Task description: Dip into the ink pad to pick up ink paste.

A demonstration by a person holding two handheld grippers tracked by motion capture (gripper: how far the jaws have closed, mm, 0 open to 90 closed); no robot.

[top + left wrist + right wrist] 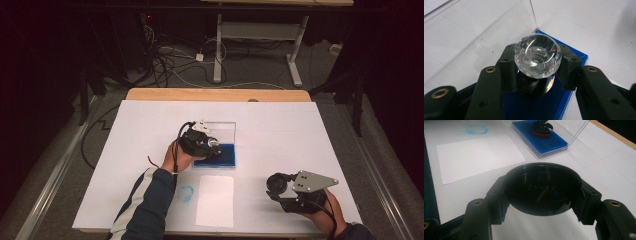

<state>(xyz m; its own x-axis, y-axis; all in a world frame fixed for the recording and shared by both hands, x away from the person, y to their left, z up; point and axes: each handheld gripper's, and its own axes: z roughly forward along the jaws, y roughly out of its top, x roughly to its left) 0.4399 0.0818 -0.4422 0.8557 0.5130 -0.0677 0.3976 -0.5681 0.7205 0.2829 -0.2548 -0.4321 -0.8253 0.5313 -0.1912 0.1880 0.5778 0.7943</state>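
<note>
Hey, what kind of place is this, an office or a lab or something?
Probably a lab or recording studio: a white-covered table in a dark room, loose cables on the floor behind it, and handheld grippers working a stamp and ink pad.

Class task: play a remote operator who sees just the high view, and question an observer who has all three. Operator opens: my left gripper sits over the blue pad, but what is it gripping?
Observer: The left gripper is shut on a stamp with a clear faceted knob, seen in its own view.
Operator: Is the stamp touching the pad?
Observer: Yes. In the right gripper view its red and black base stands on the blue ink pad.
Operator: And the round black thing in my right gripper?
Observer: The right gripper is shut on a black cap, hollow side up, with raised lettering inside that I cannot read.
Operator: Is the blue ring on the paper?
Observer: No. The blue ring mark lies on the table beyond the paper sheet.
</note>
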